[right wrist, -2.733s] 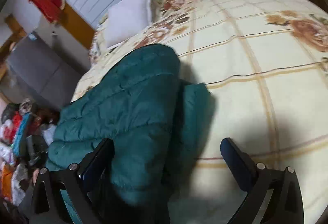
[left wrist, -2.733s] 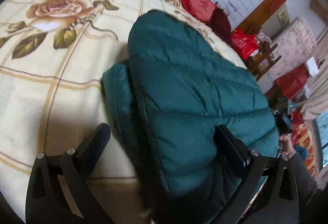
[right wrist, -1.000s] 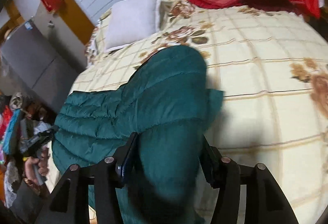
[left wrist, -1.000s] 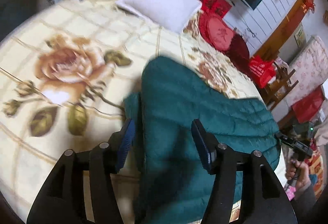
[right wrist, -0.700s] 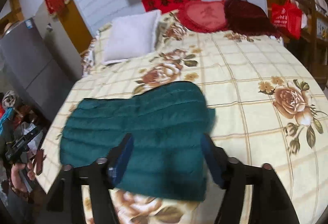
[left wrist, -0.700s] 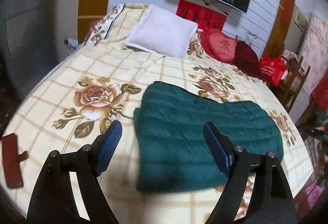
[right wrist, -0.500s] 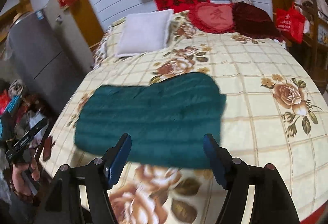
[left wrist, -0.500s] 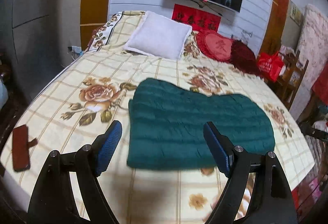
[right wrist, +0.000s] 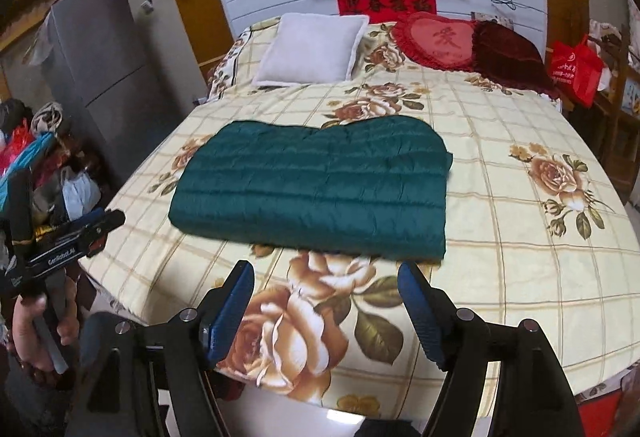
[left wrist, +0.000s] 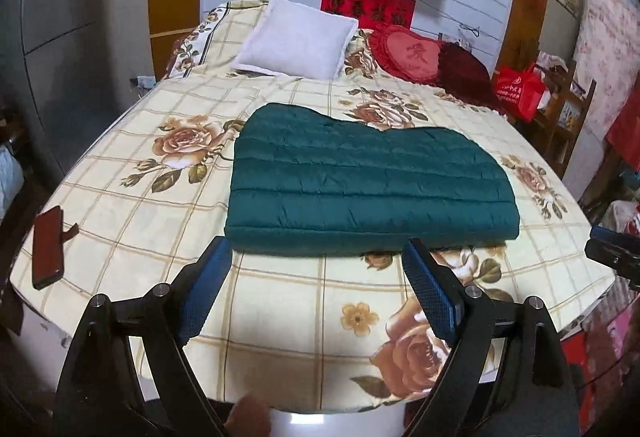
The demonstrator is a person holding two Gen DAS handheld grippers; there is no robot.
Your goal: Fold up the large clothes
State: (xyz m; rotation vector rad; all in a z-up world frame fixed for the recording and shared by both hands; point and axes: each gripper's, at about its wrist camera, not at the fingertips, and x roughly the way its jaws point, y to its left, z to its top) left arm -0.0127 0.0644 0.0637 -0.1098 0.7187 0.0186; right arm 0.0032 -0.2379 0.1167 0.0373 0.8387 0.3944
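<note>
Rose-print bedspread (left wrist: 280,301) is being viewed from farther back than a second ago. Folded green jacket (left wrist: 368,189) is lying mid-bed, released. Left gripper (left wrist: 316,293) and right gripper (right wrist: 326,311) are being opened, nothing between; dark object (left wrist: 48,247), possibly a phone.

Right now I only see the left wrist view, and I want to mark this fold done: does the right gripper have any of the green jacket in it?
Observer: No. The right gripper has nothing between its fingers. Its jaws are opening above the bedspread, short of the folded green jacket.
Operator: Is the jacket's right end tidy?
Observer: Mostly. A lower layer pokes out at the far right corner.
Operator: What's left of the bed?
Observer: A grey fridge and a heap of clothes and bags.
</note>
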